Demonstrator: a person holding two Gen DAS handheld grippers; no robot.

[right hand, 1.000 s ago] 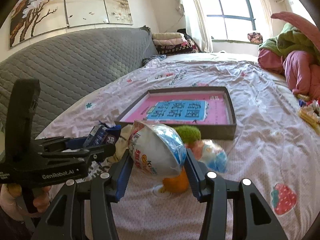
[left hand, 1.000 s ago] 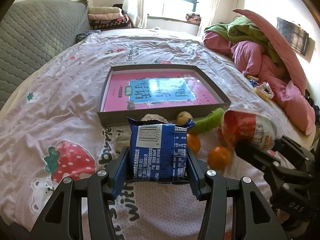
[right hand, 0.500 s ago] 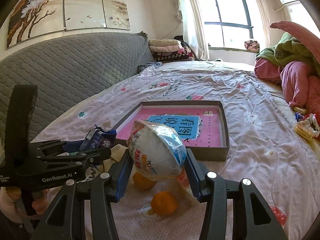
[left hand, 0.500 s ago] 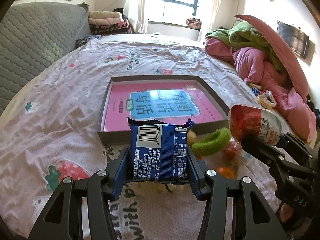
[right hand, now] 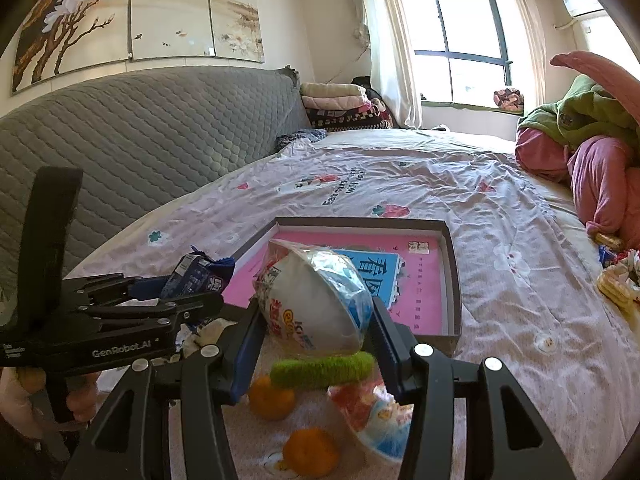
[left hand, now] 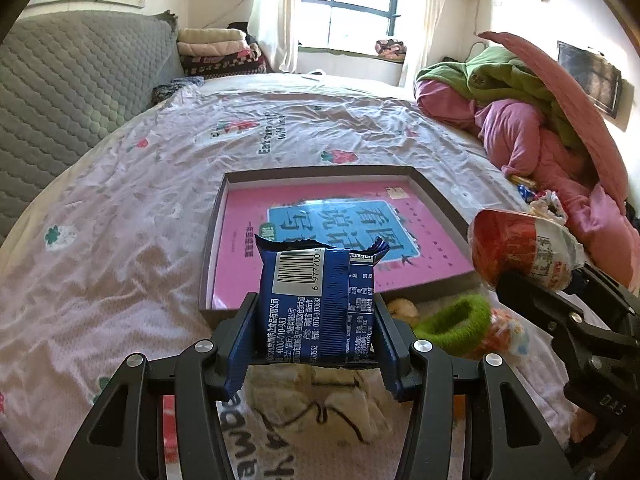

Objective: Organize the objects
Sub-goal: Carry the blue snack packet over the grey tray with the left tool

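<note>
My left gripper (left hand: 316, 320) is shut on a blue snack packet (left hand: 316, 304) and holds it above the bed, just short of the near wall of a shallow dark box (left hand: 320, 171) with a pink book inside. My right gripper (right hand: 314, 320) is shut on an egg-shaped foil-wrapped snack (right hand: 312, 300), also raised near the box's (right hand: 450, 264) front edge. In the left wrist view the egg snack (left hand: 516, 252) shows at the right. In the right wrist view the blue packet (right hand: 196, 276) shows at the left.
On the bedsheet below lie a green fuzzy hair band (right hand: 322, 370), two oranges (right hand: 272, 398) (right hand: 310, 452), a colourful wrapped snack (right hand: 376, 412) and a cream cloth (left hand: 316, 408). Pink and green bedding (left hand: 532, 120) is piled at the right. A grey headboard (right hand: 140, 140) stands at the left.
Both grippers have risen and moved forward toward the box with their loads. The oranges and hair band now sit lower and nearer in view.
</note>
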